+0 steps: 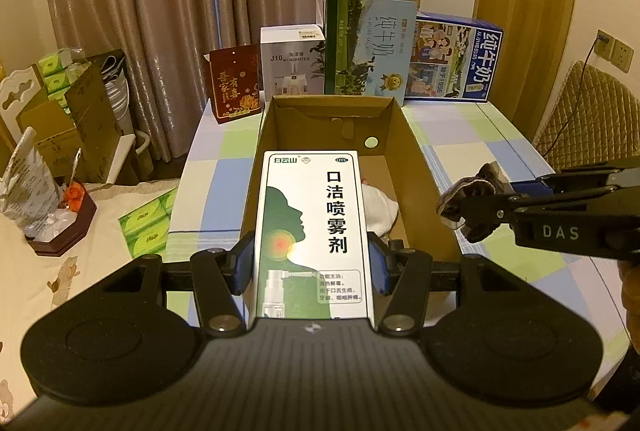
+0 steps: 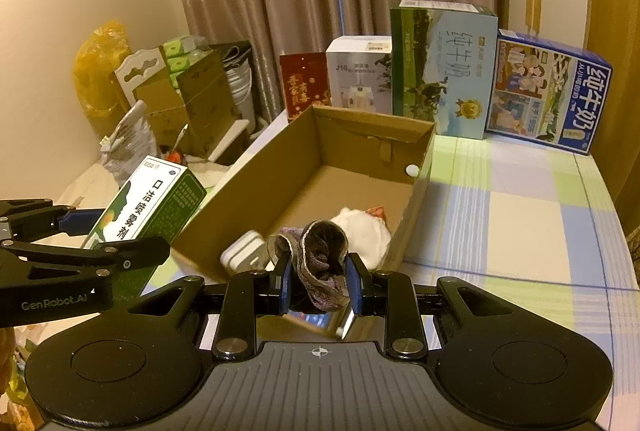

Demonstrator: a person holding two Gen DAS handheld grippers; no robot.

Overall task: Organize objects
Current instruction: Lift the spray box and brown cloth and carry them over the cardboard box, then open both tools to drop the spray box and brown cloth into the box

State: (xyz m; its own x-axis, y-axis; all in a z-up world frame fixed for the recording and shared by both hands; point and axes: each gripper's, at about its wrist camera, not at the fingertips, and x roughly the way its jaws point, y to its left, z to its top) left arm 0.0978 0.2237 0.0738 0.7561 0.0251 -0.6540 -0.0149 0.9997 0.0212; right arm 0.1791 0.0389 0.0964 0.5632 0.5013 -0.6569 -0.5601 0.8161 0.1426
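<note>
An open cardboard box (image 1: 416, 167) (image 2: 280, 167) stands on the checked tablecloth. My left gripper (image 1: 312, 263) is shut on a white and green medicine carton (image 1: 314, 231) (image 2: 148, 203), held over the box's near left wall. My right gripper (image 2: 318, 279) is shut on a dark crumpled cloth (image 2: 320, 255) (image 1: 468, 203) just over the box's near right corner. Inside the box lie a white cloth (image 2: 360, 227) (image 1: 382, 209) and a white charger block (image 2: 244, 249).
Along the table's far edge stand a red box (image 1: 236, 87), a white humidifier box (image 1: 292, 61) and two milk cartons (image 1: 368, 47) (image 1: 452, 59). Left of the table lie green tissue packs (image 1: 148, 223) and stacked cardboard (image 1: 76, 123). A padded chair (image 1: 592, 111) is at right.
</note>
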